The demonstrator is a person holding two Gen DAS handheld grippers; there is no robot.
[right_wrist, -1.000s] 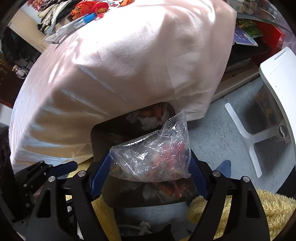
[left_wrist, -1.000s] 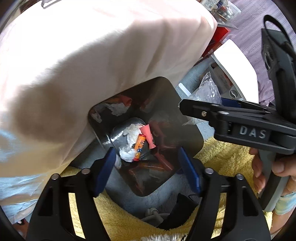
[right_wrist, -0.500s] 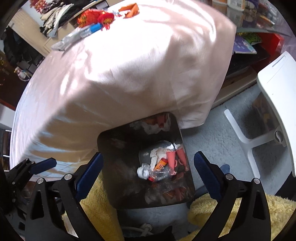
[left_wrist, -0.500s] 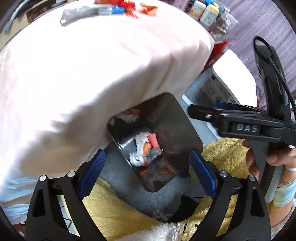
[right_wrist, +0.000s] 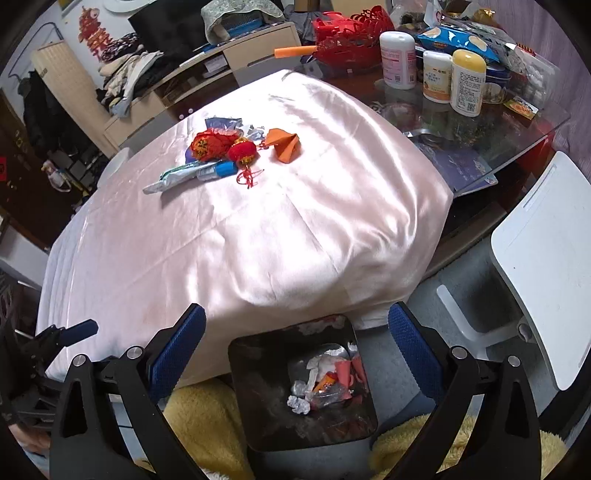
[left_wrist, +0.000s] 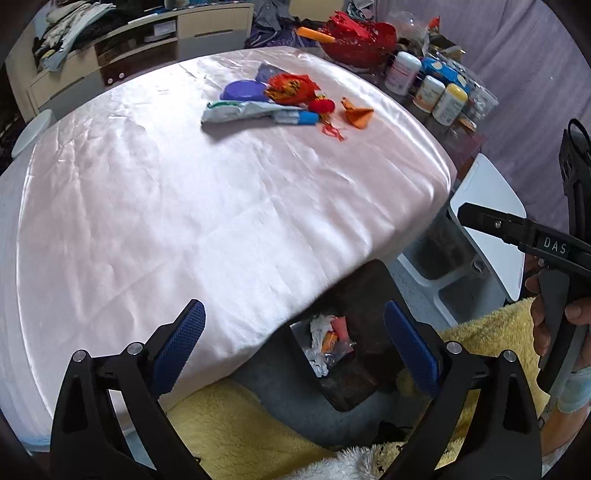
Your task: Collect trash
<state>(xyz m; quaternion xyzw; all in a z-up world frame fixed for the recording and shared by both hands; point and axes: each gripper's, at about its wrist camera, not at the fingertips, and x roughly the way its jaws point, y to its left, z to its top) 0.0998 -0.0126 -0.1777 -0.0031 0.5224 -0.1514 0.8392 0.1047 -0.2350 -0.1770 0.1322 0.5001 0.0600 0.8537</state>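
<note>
A dark square trash bin (right_wrist: 258, 424) stands on the floor below the table's near edge; it also shows in the left wrist view (left_wrist: 373, 291). It holds crumpled paper, a clear plastic bag and wrappers (right_wrist: 325, 384). On the pink tablecloth (right_wrist: 258, 240) lie a silver tube wrapper (right_wrist: 177, 179), a red lantern ornament (right_wrist: 242, 151), an orange paper piece (right_wrist: 284, 144) and a red-yellow wrapper (right_wrist: 210, 144). My right gripper (right_wrist: 295, 347) is open and empty above the bin. My left gripper (left_wrist: 295, 339) is open and empty beside it.
A glass table end at the back right carries bottles (right_wrist: 467, 81), a red basket (right_wrist: 347, 33) and snack packs. A white chair (right_wrist: 543, 266) stands at the right. A yellow fleece blanket (left_wrist: 229, 428) lies below the grippers. A cabinet with clothes (right_wrist: 147, 81) is behind.
The right gripper opened and dropped the clear plastic bag into the bin. Both grippers then rose and tilted up, so the tabletop and its trash came into view.
</note>
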